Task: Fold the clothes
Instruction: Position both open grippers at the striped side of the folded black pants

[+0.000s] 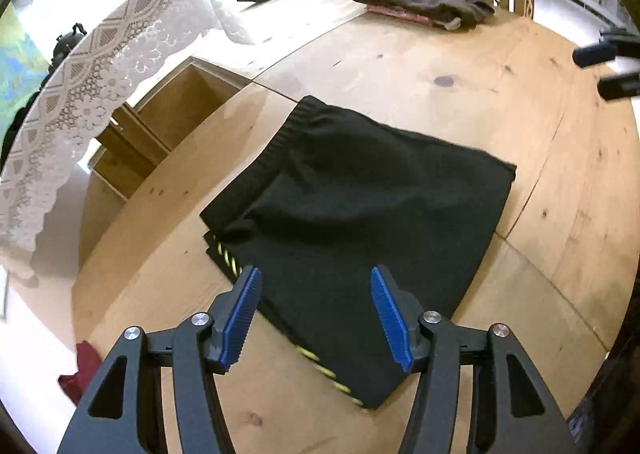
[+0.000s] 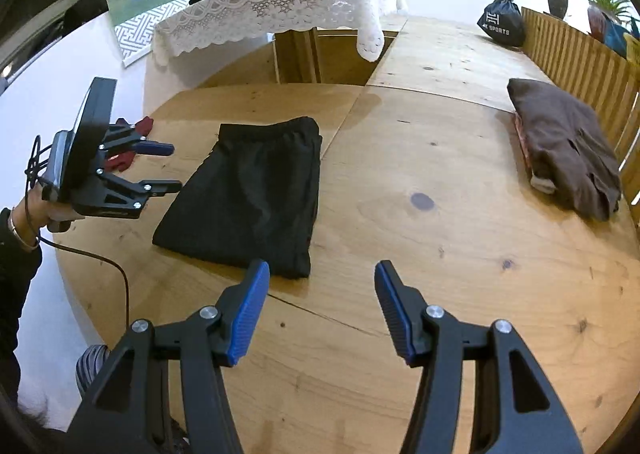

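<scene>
Black shorts [image 1: 360,221] with a ribbed waistband and yellow dashes along one edge lie folded flat on the wooden table [image 1: 520,125]. My left gripper [image 1: 316,314] hovers open over their near edge, blue pads apart, holding nothing. In the right wrist view the same shorts [image 2: 256,193] lie left of centre. My right gripper [image 2: 322,306] is open above bare wood just right of the shorts' near corner. The left gripper [image 2: 172,167] shows there too, open, held by a hand at the shorts' left side.
A folded brown garment [image 2: 568,145] on a reddish one sits at the far right beside a slatted wooden rail [image 2: 580,53]. A dark drawstring sports bag [image 2: 502,23] stands at the back. A lace-covered table [image 2: 280,9] and a red cloth [image 1: 80,370] lie off the table's edge.
</scene>
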Tool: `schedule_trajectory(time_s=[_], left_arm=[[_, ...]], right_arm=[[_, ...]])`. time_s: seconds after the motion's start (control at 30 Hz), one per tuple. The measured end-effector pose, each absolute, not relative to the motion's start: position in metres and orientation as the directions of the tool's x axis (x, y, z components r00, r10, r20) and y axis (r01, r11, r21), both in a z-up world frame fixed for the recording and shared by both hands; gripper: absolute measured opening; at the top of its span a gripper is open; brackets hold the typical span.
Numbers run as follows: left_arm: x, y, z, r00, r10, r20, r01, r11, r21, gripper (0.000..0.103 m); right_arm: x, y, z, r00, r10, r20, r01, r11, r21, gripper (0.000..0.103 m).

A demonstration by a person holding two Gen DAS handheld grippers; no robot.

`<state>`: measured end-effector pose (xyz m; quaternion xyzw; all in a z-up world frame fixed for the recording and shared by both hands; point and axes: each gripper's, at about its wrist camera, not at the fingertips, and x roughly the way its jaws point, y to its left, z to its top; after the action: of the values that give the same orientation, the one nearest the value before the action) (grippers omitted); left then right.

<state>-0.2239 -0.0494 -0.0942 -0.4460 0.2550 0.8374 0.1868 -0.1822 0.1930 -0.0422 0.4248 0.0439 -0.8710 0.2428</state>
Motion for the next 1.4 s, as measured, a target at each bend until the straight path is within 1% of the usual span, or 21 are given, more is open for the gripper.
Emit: schedule_trajectory(time_s=[0.23, 0.47, 0.6, 0.7, 0.8, 0.87, 0.93, 0.97, 1.0, 1.2, 1.27, 1.37, 1.4], left_arm=[[-0.192, -0.057, -0.079, -0.533, 0.070, -0.843, -0.529, -0.805, 0.268, 0.055], [-0.197, -0.067, -0.070, -0.543, 0.113, -0.832, -0.495, -0.844, 0.209, 0.055], [-0.200, -0.073, -0.064, -0.549, 0.136, -0.824, -0.475, -0.863, 0.173, 0.057], [-0.210, -0.083, -0.069, -0.539, 0.173, -0.824, -0.435, -0.895, 0.097, 0.057], [-0.219, -0.087, -0.078, -0.538, 0.177, -0.824, -0.410, -0.909, 0.073, 0.057], [-0.228, -0.090, -0.084, -0.534, 0.211, -0.819, -0.397, -0.918, 0.023, 0.057], [-0.239, -0.093, -0.093, -0.534, 0.210, -0.819, -0.373, -0.928, 0.005, 0.057], [-0.245, -0.094, -0.097, -0.534, 0.204, -0.820, -0.360, -0.933, 0.002, 0.057], [-0.249, -0.095, -0.104, -0.527, 0.202, -0.825, -0.354, -0.935, -0.003, 0.057], [-0.263, -0.088, -0.149, -0.441, 0.205, -0.874, -0.356, -0.934, -0.039, 0.057], [-0.263, -0.083, -0.160, -0.421, 0.210, -0.883, -0.364, -0.930, -0.048, 0.057], [-0.255, -0.069, -0.166, -0.429, 0.187, -0.884, -0.393, -0.919, -0.004, 0.066], [-0.252, -0.065, -0.166, -0.430, 0.187, -0.883, -0.395, -0.919, -0.002, 0.066]], right_arm=[[-0.180, 0.195, -0.049, -0.508, -0.390, -0.768, 0.473, -0.871, 0.129, 0.055], [-0.182, 0.194, -0.050, -0.486, -0.414, -0.770, 0.519, -0.845, 0.127, 0.055], [-0.194, 0.190, -0.049, -0.468, -0.410, -0.783, 0.552, -0.828, 0.104, 0.055], [-0.216, 0.177, -0.052, -0.426, -0.425, -0.799, 0.571, -0.811, 0.127, 0.055], [-0.240, 0.157, -0.054, -0.393, -0.445, -0.804, 0.593, -0.791, 0.148, 0.055], [-0.257, 0.138, -0.055, -0.385, -0.456, -0.802, 0.614, -0.775, 0.146, 0.054], [-0.273, 0.115, -0.061, -0.373, -0.465, -0.803, 0.635, -0.759, 0.145, 0.044], [-0.282, 0.105, -0.066, -0.353, -0.471, -0.809, 0.639, -0.752, 0.159, 0.030], [-0.291, 0.092, -0.075, -0.325, -0.474, -0.818, 0.643, -0.745, 0.177, 0.027], [-0.318, 0.041, -0.131, -0.248, -0.416, -0.875, 0.647, -0.743, 0.170, 0.027], [-0.319, 0.037, -0.147, -0.241, -0.371, -0.897, 0.642, -0.754, 0.139, 0.027], [-0.313, 0.039, -0.157, -0.264, -0.329, -0.907, 0.649, -0.756, 0.085, 0.027], [-0.308, 0.041, -0.158, -0.276, -0.311, -0.910, 0.649, -0.758, 0.062, 0.027]])
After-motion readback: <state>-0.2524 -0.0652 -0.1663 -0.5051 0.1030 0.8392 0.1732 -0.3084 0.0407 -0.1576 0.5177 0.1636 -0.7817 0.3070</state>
